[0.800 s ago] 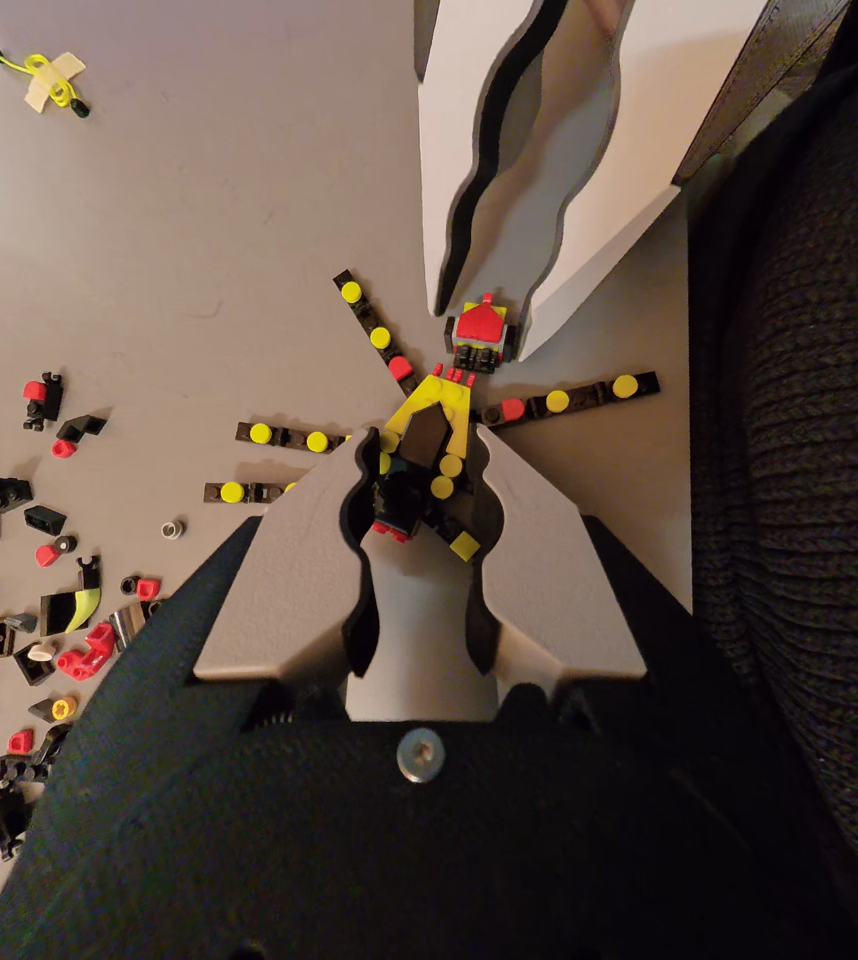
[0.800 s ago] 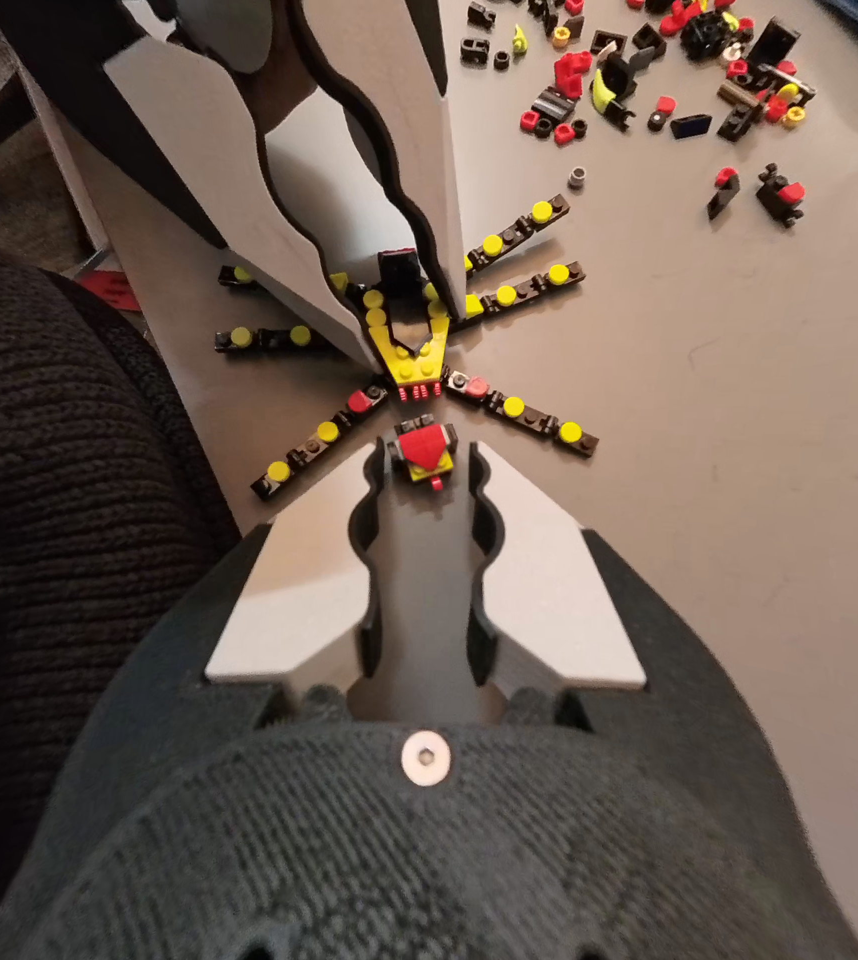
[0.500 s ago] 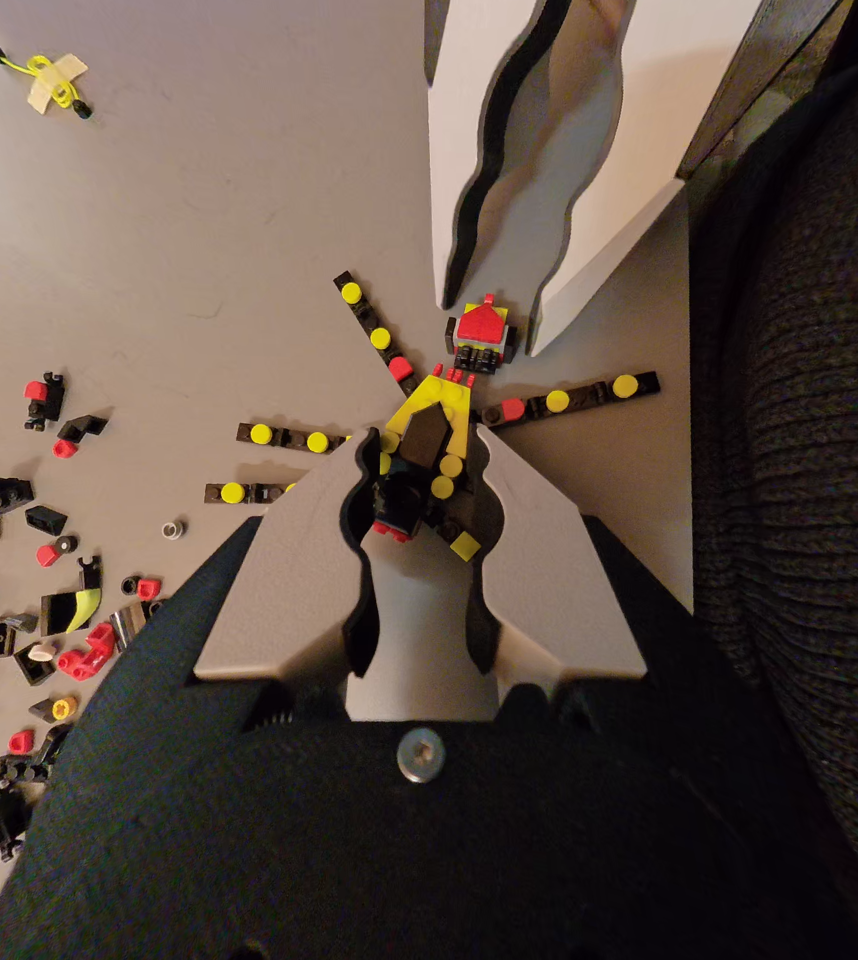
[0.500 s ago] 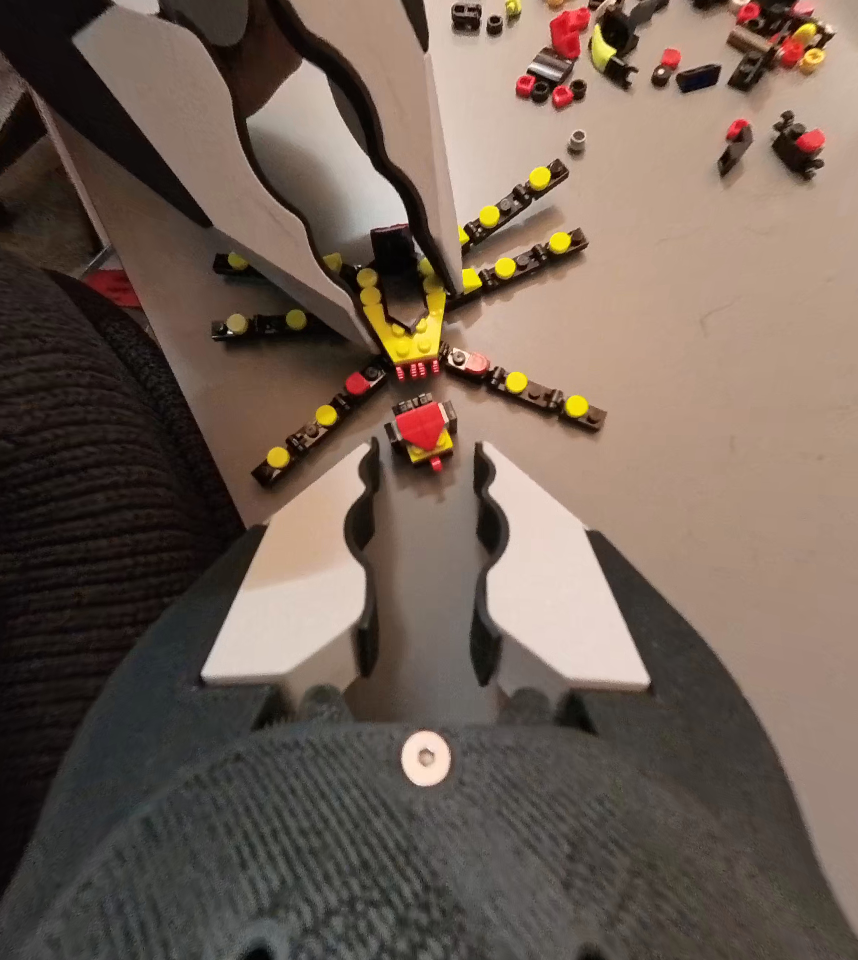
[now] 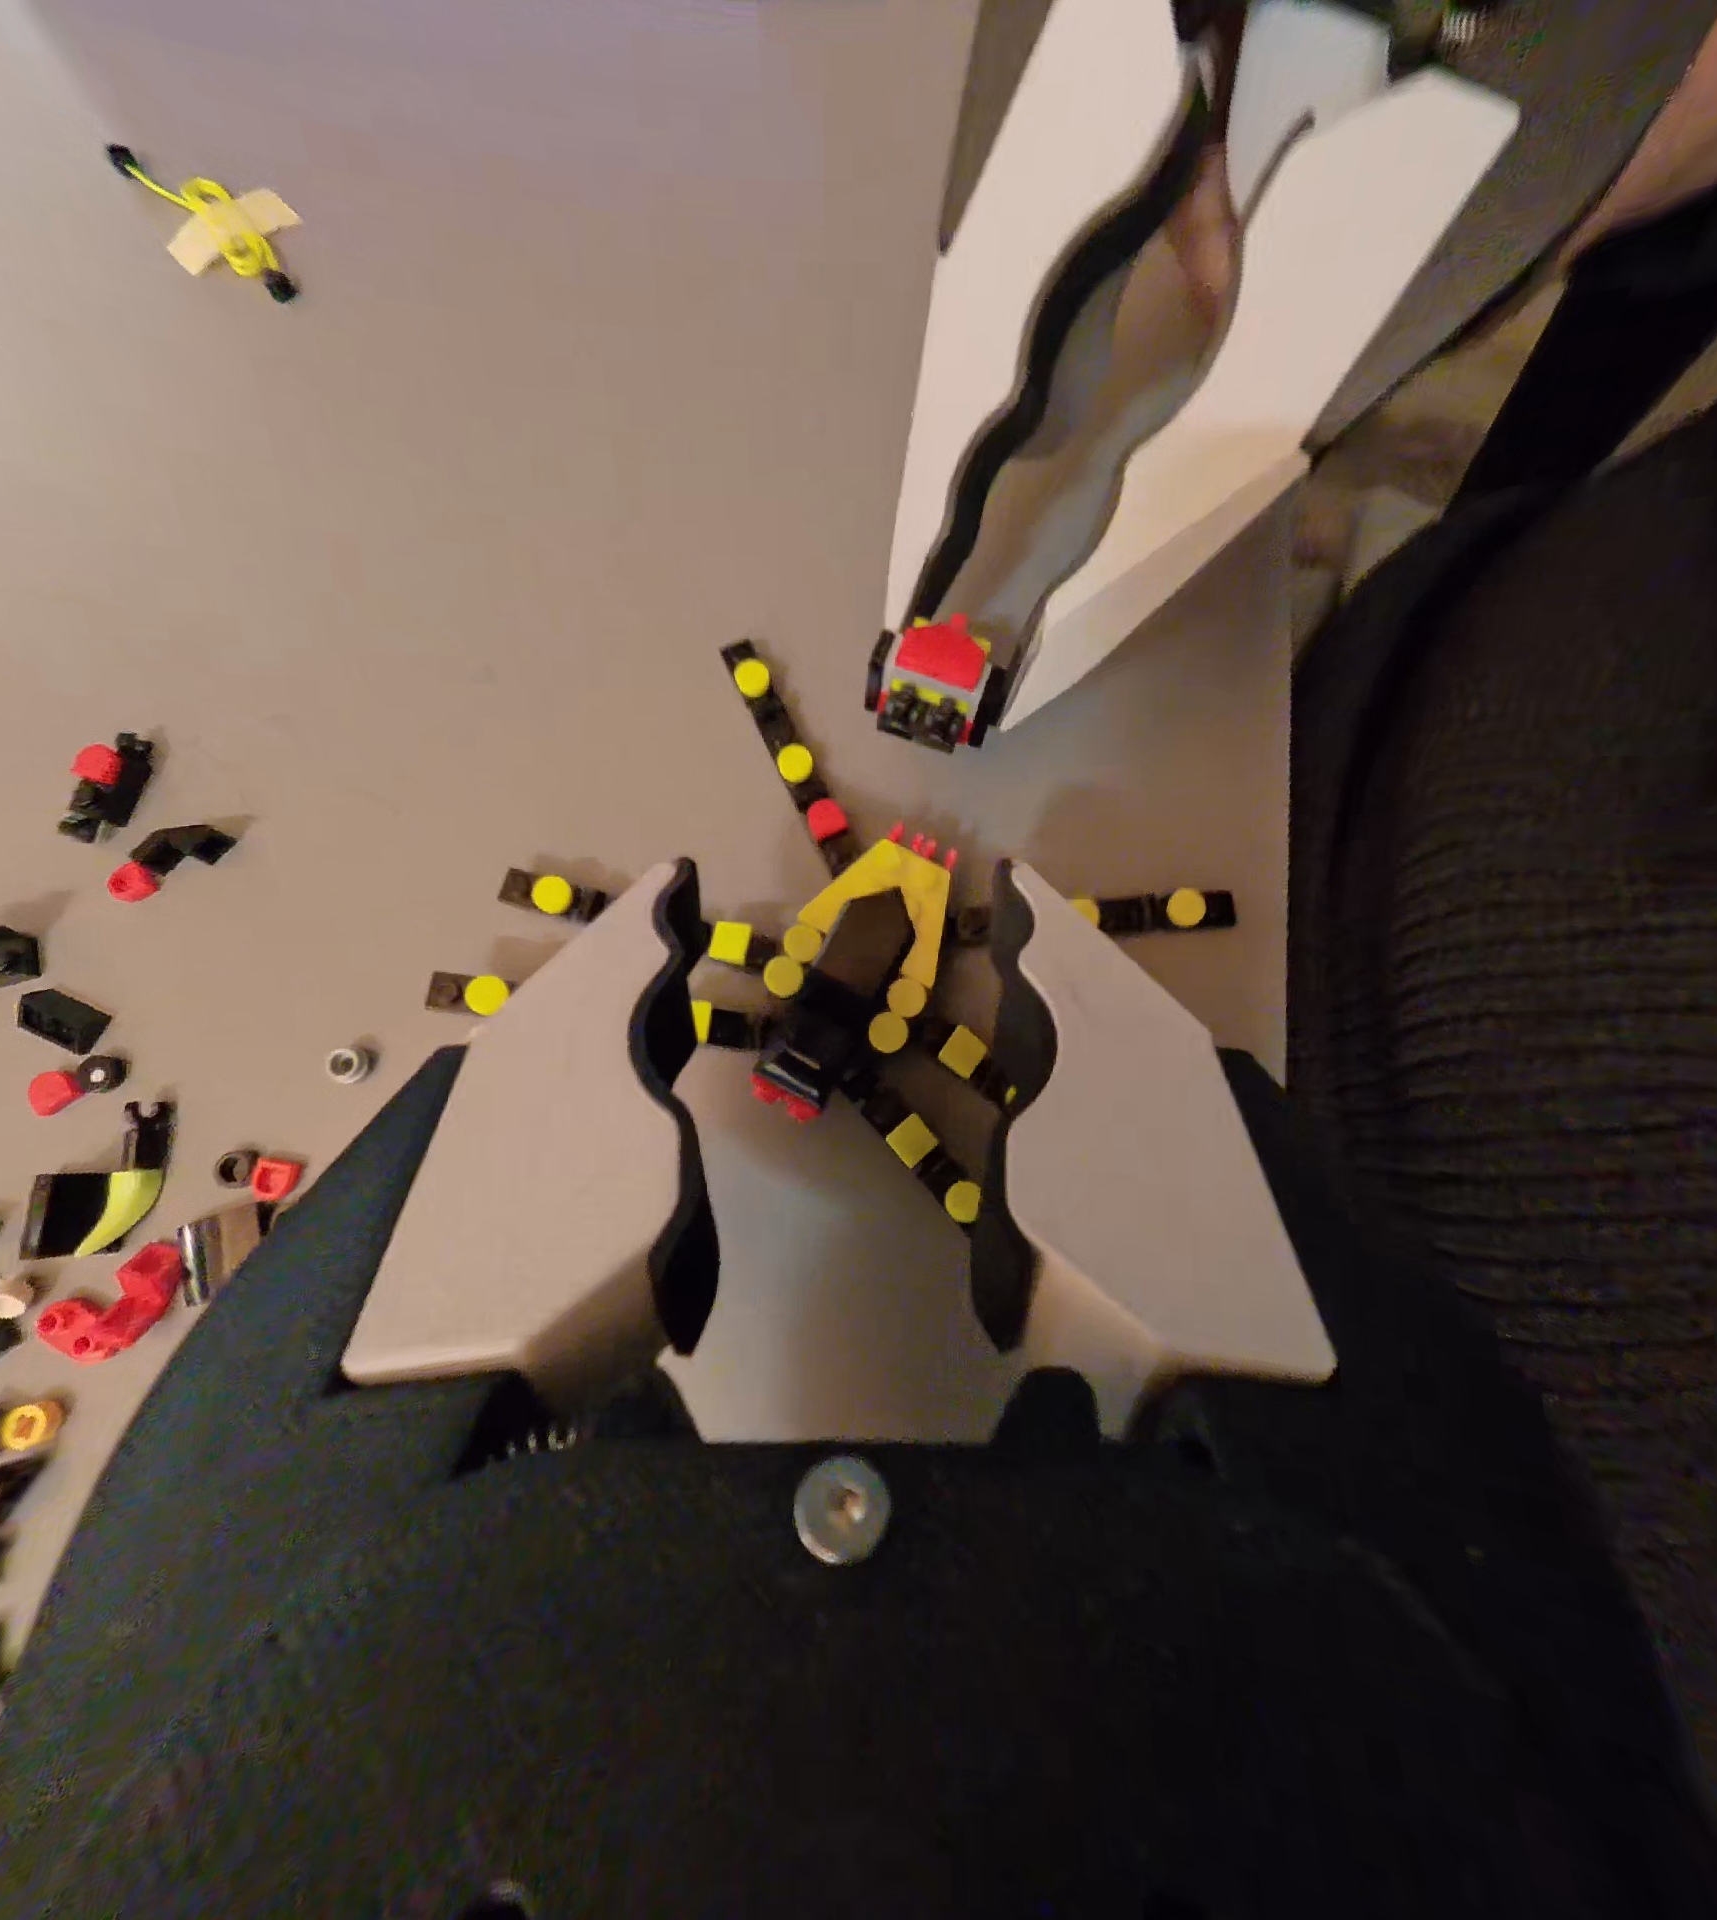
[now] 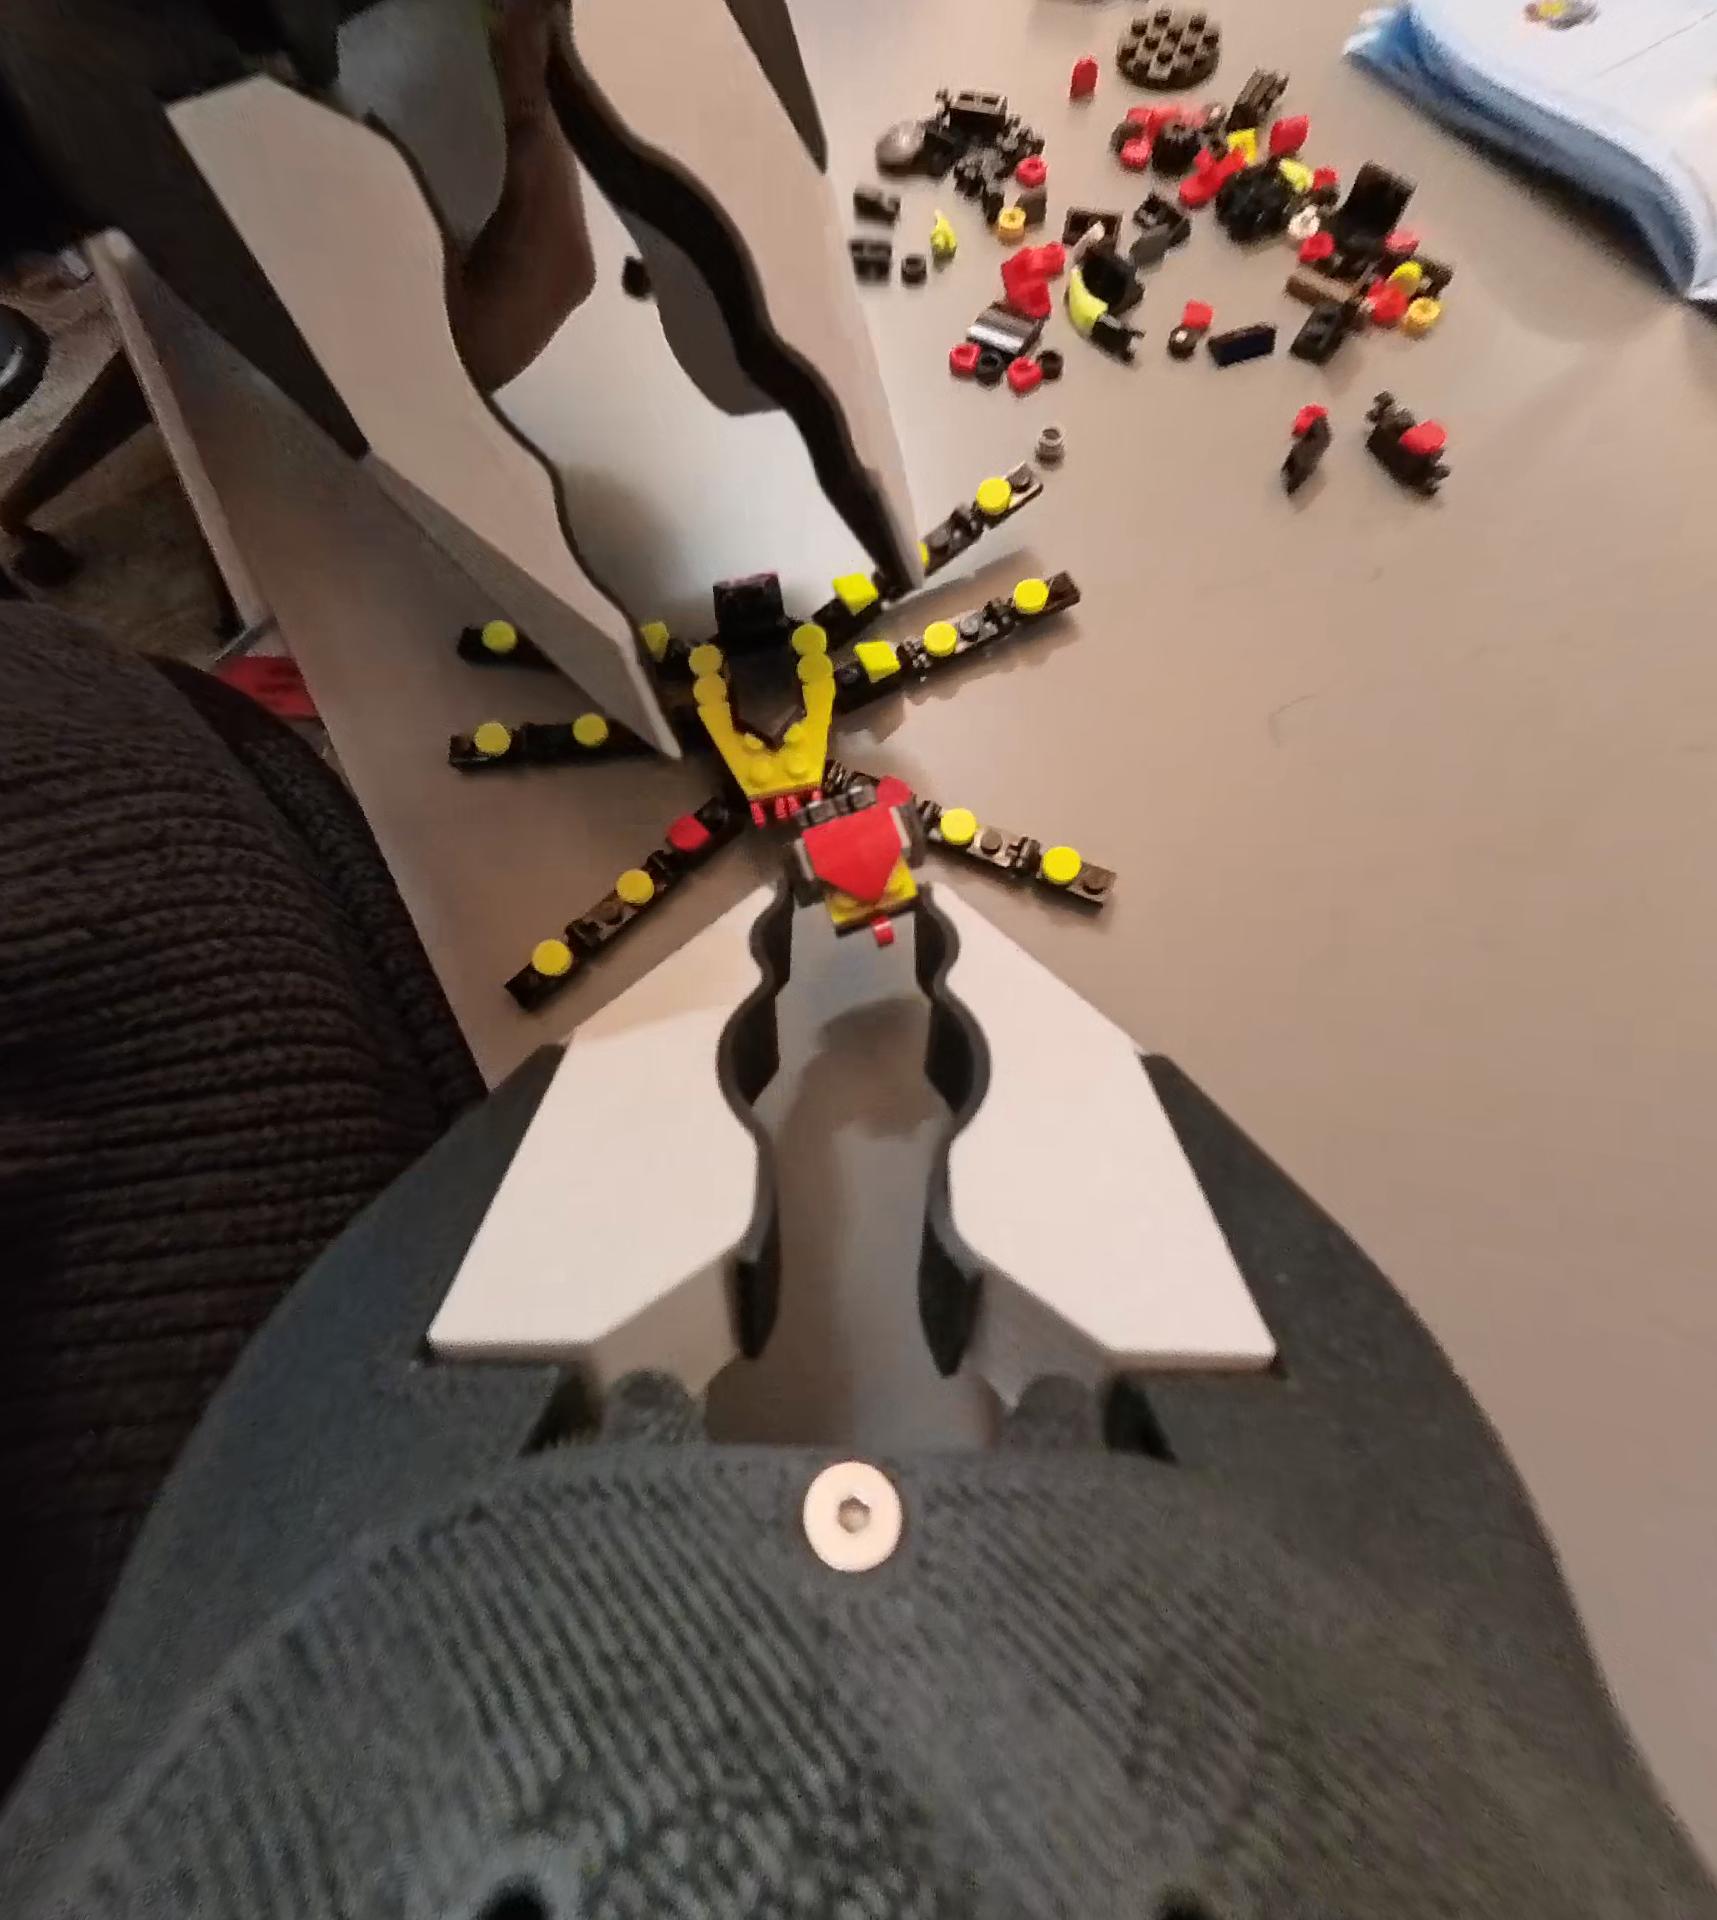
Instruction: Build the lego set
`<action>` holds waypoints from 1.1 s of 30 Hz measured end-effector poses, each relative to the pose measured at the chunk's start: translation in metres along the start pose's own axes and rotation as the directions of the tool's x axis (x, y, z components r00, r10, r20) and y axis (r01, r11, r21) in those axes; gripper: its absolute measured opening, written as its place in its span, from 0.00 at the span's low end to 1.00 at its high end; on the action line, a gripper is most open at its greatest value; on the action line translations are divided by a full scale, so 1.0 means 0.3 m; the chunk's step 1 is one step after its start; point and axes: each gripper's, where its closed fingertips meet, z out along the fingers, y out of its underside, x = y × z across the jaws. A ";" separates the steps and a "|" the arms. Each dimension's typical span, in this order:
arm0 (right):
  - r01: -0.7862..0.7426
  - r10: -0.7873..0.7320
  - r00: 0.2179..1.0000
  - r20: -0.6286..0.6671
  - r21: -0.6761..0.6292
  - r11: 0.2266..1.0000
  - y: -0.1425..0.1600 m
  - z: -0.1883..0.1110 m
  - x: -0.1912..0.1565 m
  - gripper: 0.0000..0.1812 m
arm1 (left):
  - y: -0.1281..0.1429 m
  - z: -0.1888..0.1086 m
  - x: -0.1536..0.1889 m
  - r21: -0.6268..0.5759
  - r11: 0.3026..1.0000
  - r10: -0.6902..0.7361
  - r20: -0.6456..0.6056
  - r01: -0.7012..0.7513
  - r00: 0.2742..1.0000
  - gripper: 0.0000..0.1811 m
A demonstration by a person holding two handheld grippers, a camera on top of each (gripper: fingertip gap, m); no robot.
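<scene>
The spider model (image 5: pixel 864 966), a yellow and black body with black legs dotted yellow, lies on the grey table (image 5: pixel 521 468). My left gripper (image 5: pixel 841 878) is open, one finger on each side of the body without gripping it; it also shows in the right wrist view (image 6: pixel 788 665). My right gripper (image 6: pixel 854 896) is shut on the small red, yellow and black head piece (image 6: pixel 854 862) and holds it just above the table in front of the body's red-toothed end. The head piece (image 5: pixel 937 675) and right gripper (image 5: pixel 953 675) show in the left wrist view too.
Several loose red, black and yellow pieces (image 5: pixel 106 1195) lie to the left, also seen in the right wrist view (image 6: pixel 1197 239). A blue booklet (image 6: pixel 1612 156) lies beyond them. A taped yellow cord (image 5: pixel 230 223) lies far left. A person's dark knit sleeve (image 5: pixel 1560 1039) runs along the table edge. About 5 cm separates my left fingertips from my right.
My left gripper has opened and let go of the spider body. My right gripper has closed on the head piece and lifted it off the table.
</scene>
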 end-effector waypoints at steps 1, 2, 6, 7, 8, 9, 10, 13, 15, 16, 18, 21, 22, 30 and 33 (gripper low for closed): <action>0.010 -0.010 1.000 -0.004 0.012 1.000 -0.009 -0.005 0.001 0.12 | -0.016 -0.007 -0.003 0.024 0.999 -0.039 -0.008 0.039 0.999 0.31; 0.023 -0.022 1.000 -0.010 0.023 0.999 -0.018 -0.009 0.003 0.12 | -0.033 -0.013 -0.001 0.047 0.995 -0.085 -0.026 0.087 0.996 0.31; 0.074 -0.072 0.997 -0.040 0.050 0.996 -0.048 -0.020 0.004 0.12 | -0.075 -0.007 0.009 0.095 0.951 -0.286 -0.091 0.294 0.954 0.29; 0.088 -0.085 0.995 -0.052 0.051 0.995 -0.052 -0.022 0.006 0.12 | -0.074 -0.002 0.002 0.099 0.939 -0.322 -0.073 0.328 0.944 0.26; 0.101 -0.098 0.993 -0.067 0.050 0.994 -0.056 -0.023 0.008 0.12 | -0.074 0.003 0.001 0.104 0.925 -0.359 -0.068 0.365 0.931 0.24; 0.116 -0.112 0.990 -0.083 0.048 0.992 -0.059 -0.024 0.011 0.12 | -0.079 0.006 0.009 0.108 0.906 -0.401 -0.089 0.409 0.912 0.23; 0.131 -0.126 0.987 -0.097 0.046 0.990 -0.062 -0.025 0.013 0.12 | -0.087 0.007 0.021 0.114 0.880 -0.448 -0.125 0.461 0.885 0.21; 0.173 -0.166 0.979 -0.114 0.056 0.983 -0.077 -0.030 0.004 0.12 | -0.111 0.004 0.049 0.115 0.788 -0.566 -0.254 0.605 0.784 0.14; 0.196 -0.187 0.976 -0.116 0.075 0.978 -0.090 -0.036 -0.005 0.12 | -0.110 -0.001 0.047 0.113 0.763 -0.588 -0.288 0.636 0.756 0.09; 0.205 -0.194 0.974 -0.119 0.083 0.975 -0.095 -0.040 -0.006 0.11 | -0.108 -0.003 0.041 0.115 0.762 -0.590 -0.284 0.638 0.756 0.06; 0.205 -0.193 0.975 -0.114 0.113 0.972 -0.109 -0.049 -0.012 0.11 | -0.103 -0.005 0.028 0.127 0.771 -0.583 -0.255 0.624 0.772 0.00; 0.172 -0.162 0.983 -0.086 0.139 0.975 -0.114 -0.054 -0.014 0.11 | -0.106 -0.007 0.036 0.125 0.776 -0.574 -0.267 0.618 0.774 0.00; 0.162 -0.151 0.985 -0.081 0.139 0.977 -0.110 -0.053 -0.011 0.11 | -0.110 -0.007 0.044 0.122 0.775 -0.571 -0.286 0.620 0.770 0.03; 0.181 -0.172 0.982 -0.078 0.117 0.977 -0.101 -0.047 -0.013 0.11 | -0.136 -0.027 0.050 0.112 0.687 -0.621 -0.423 0.718 0.660 0.20; 0.232 -0.224 0.970 -0.096 0.090 0.968 -0.097 -0.038 -0.022 0.11 | -0.126 -0.018 0.063 0.075 0.674 -0.636 -0.446 0.735 0.629 0.22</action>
